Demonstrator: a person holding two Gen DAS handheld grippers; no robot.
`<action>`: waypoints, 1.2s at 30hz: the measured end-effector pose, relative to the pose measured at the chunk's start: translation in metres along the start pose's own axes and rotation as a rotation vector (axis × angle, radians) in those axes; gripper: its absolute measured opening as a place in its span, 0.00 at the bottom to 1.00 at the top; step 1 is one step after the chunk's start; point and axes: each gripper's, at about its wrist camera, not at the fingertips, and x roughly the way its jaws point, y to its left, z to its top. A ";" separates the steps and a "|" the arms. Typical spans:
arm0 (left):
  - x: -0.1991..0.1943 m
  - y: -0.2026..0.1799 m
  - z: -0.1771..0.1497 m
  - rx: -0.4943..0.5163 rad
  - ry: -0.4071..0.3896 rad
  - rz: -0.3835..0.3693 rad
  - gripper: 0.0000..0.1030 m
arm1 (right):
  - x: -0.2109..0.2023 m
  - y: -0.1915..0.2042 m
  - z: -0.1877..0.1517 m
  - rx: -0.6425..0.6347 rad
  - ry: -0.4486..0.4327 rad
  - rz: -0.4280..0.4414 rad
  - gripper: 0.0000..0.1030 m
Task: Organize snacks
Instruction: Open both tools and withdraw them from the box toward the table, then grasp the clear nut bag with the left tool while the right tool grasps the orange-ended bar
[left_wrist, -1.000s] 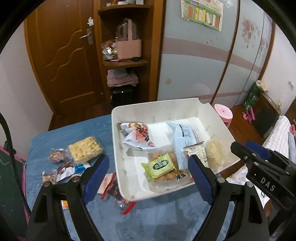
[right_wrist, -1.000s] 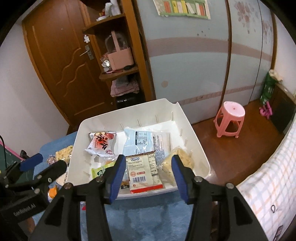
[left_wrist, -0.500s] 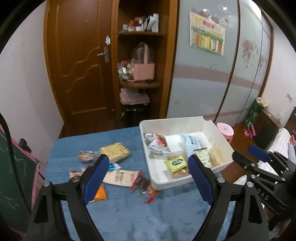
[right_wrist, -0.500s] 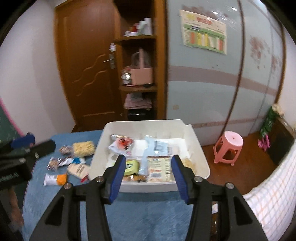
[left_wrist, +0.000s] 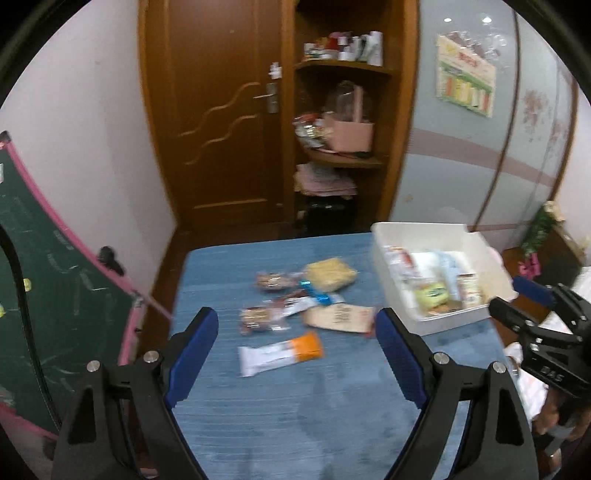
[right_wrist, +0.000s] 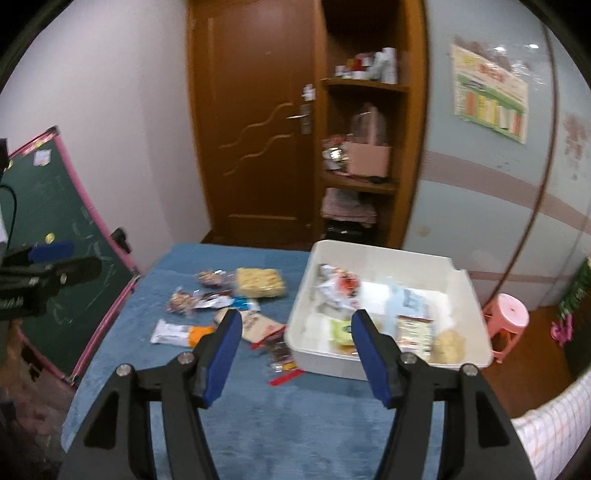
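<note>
The left gripper (left_wrist: 297, 354) is held above the near part of the blue table (left_wrist: 295, 417), its jaws spread wide with nothing between them. Just beyond the jaws, an orange-and-white bar packet (left_wrist: 279, 352) lies flat on the table, nearest of the loose snacks. Farther off, a beige packet (left_wrist: 340, 317), a clear packet of brown pieces (left_wrist: 263, 320), a blue-ended wrapper (left_wrist: 317, 298), a yellow noodle block (left_wrist: 330, 275) and a small dark snack bag (left_wrist: 273, 280) are scattered close together. The white bin (left_wrist: 476, 240) stands on the right side of the table, well apart from the left jaws, with several packets already inside.

The right gripper (right_wrist: 295, 354) is also held above the table, jaws spread and empty. Seen between them are the near left corner of the white bin (right_wrist: 388, 254) and a red-edged wrapper (right_wrist: 282, 363) lying just beside the bin's near wall. A green packet (right_wrist: 341, 330) sits inside the bin, next to the right jaw's tip. Both views are somewhat blurred.
</note>
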 end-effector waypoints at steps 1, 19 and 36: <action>0.002 0.011 0.000 -0.007 0.009 0.015 0.84 | 0.003 0.006 0.001 -0.013 0.004 0.010 0.60; 0.106 0.081 0.009 -0.005 0.151 0.086 0.84 | 0.108 0.111 0.003 -0.350 0.131 0.297 0.60; 0.258 0.105 -0.013 -0.085 0.382 0.080 0.84 | 0.235 0.180 -0.052 -0.698 0.323 0.380 0.60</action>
